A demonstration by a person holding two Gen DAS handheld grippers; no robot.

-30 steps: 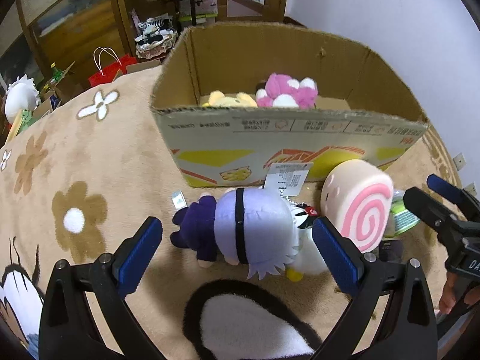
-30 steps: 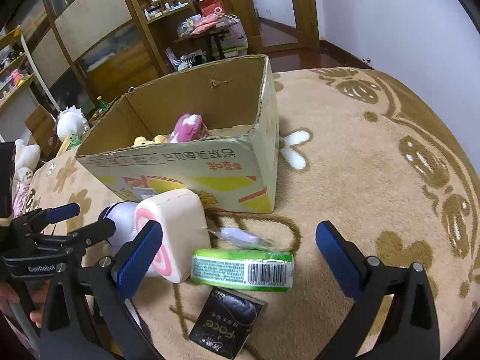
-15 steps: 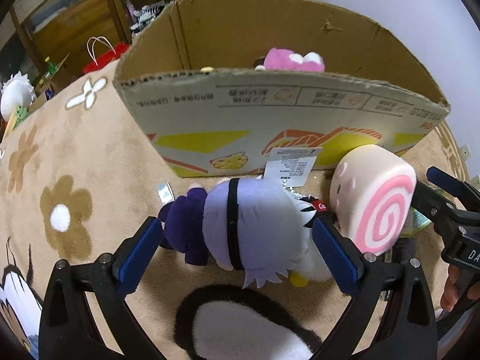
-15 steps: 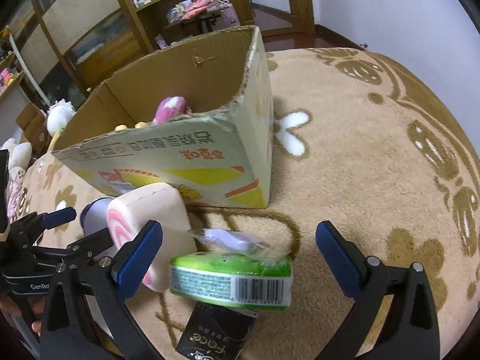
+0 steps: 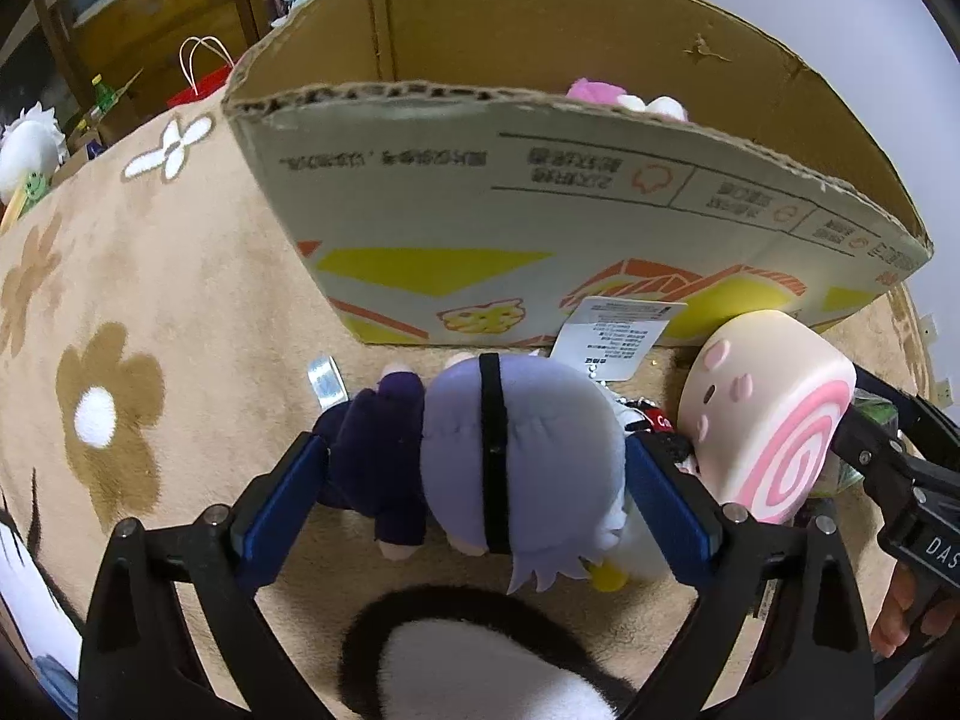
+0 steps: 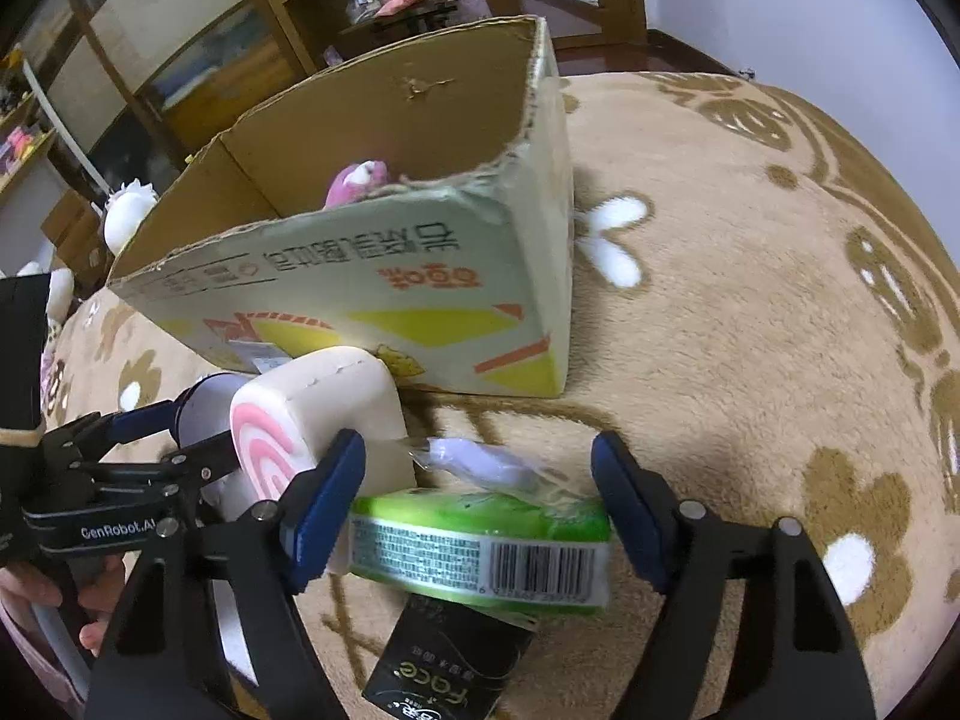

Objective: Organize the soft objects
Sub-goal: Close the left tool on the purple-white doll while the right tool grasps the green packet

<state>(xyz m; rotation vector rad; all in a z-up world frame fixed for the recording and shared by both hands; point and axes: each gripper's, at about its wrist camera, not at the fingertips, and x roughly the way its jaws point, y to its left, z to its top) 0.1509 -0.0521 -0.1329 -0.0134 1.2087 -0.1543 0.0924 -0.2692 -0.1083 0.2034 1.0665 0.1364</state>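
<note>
A plush doll with a lavender head, black band and dark purple body lies on the beige rug in front of the cardboard box. My left gripper stands open with its blue pads on either side of the doll. Beside the doll leans a cream roll cushion with a pink swirl. In the right wrist view my right gripper straddles a green wrapped pack. Its jaws are closing, with the pads close to the pack's ends. A pink plush sits inside the box.
A black packet lies under the green pack, and a clear plastic wrapper behind it. A black and white plush is at the near edge. Shelves, a red bag and clutter stand beyond the rug. A person's hand holds the left gripper.
Both grippers have sunk toward the rug. The left pads now flank the doll instead of hanging short of it. The right jaws have narrowed around the green pack.
</note>
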